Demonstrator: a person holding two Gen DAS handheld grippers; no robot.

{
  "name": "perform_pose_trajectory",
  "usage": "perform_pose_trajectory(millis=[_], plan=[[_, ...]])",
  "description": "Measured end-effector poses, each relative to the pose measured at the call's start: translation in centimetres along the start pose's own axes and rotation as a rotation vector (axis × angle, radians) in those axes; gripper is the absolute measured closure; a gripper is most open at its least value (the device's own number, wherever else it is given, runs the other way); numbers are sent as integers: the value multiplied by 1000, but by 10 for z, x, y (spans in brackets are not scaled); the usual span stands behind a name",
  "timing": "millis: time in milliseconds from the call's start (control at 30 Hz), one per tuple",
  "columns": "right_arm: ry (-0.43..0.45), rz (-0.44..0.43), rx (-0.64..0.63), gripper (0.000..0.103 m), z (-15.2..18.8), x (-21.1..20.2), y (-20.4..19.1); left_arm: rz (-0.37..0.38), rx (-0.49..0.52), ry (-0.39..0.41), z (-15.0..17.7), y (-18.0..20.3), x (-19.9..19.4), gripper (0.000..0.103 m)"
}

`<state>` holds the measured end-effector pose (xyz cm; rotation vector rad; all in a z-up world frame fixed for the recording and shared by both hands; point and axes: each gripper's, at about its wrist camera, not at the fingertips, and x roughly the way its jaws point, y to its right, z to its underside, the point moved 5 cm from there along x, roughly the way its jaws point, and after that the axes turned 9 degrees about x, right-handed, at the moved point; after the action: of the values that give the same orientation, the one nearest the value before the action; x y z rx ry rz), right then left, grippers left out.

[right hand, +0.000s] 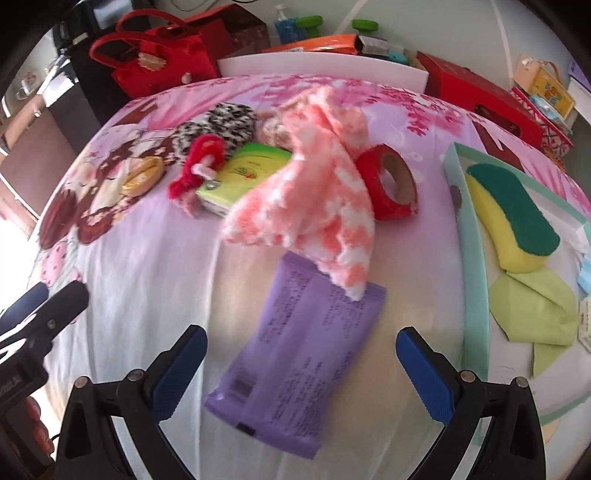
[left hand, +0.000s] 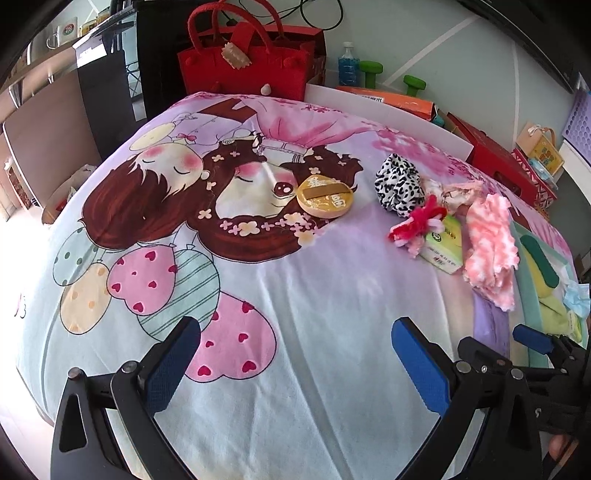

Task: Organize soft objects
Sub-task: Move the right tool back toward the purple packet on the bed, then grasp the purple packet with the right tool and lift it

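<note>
I am holding my right gripper [right hand: 301,356], jaws spread wide, over the squishy purple pack [right hand: 295,365], aiming for its middle.

Home setting, looks like a lived-in room with a table used as a work surface. The cartoon-print bedsheet [left hand: 258,280] covers the tabletop. Behind the sheet, against the wall, sit a red felt handbag [left hand: 243,62], a blue-liquid bottle [left hand: 348,66], green dumbbells [left hand: 413,84], an orange box [left hand: 391,101] and red gift boxes [left hand: 498,162]. Left of the sheet, dark furniture [left hand: 103,92] and a shelf with a mug [left hand: 62,31].
</note>
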<state>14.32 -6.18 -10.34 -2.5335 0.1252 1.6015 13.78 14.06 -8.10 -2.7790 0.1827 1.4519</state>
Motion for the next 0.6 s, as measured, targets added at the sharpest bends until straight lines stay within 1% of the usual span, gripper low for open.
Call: perform_pose_trajectory(millis=[133, 267, 300, 400, 467, 533, 567, 600], plan=[[-8, 25, 36, 0, -1, 3, 14, 20, 3, -6, 0, 4, 4, 0], [-3, 44, 45, 0, -4, 1, 26, 47, 23, -8, -3, 17, 6, 0], [-4, 41, 44, 2, -5, 1, 27, 54, 26, -9, -4, 20, 5, 0], [-5, 30, 31, 3, -5, -1, 28, 78, 33, -4, -7, 30, 4, 0], [0, 36, 15, 8, -3, -3, 27, 91, 42, -3, -8, 37, 2, 0], [1, 27, 9, 18, -2, -6, 27, 99, 49, -3, -9, 42, 1, 0], [1, 26, 10, 20, -2, -7, 28, 101, 52, -4, -9, 44, 1, 0], [1, 26, 9, 24, -2, -8, 29, 103, 55, -5, -9, 46, 1, 0]])
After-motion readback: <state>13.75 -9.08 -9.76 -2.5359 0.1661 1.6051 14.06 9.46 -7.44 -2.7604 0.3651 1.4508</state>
